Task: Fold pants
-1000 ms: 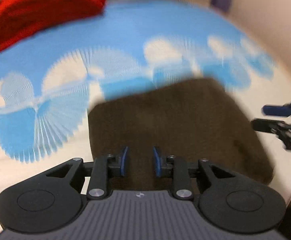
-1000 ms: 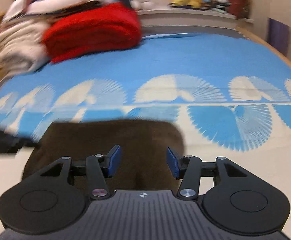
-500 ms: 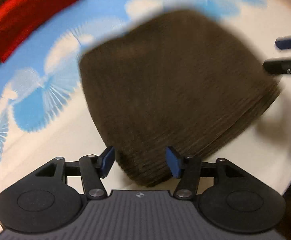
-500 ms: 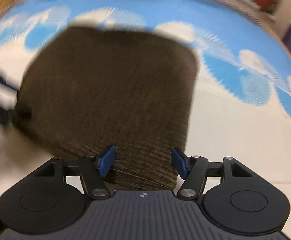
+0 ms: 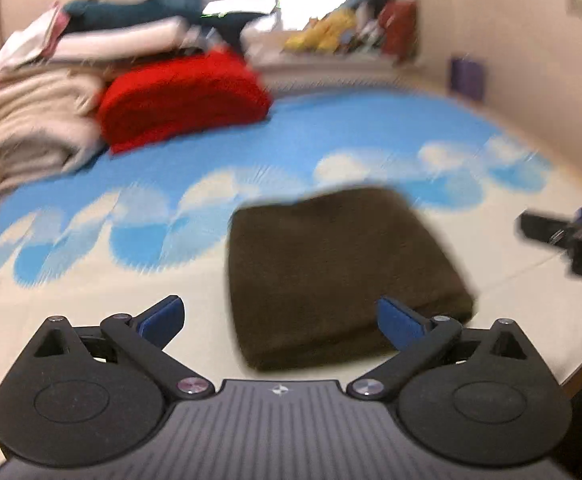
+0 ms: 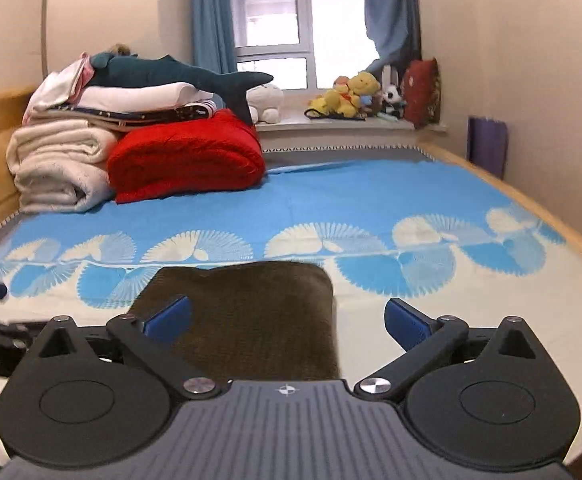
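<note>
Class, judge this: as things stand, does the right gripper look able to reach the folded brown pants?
Probably yes. The right gripper is open, and the pants lie flat on the bedspread directly ahead, with nothing between.

left wrist view: low over bed (image 5: 91, 288), facing window, blurred, pants (image 5: 339, 272) close ahead-right. right wrist view: low, level, facing window, pants (image 6: 251, 312) close ahead-left. shared: pants, red blanket (image 5: 183, 96), bedspread.

The bed (image 6: 371, 184) carries folded brown pants (image 6: 251, 316) near; red blanket (image 6: 187, 160) and apparently white quilts (image 6: 59, 172) far left.
</note>
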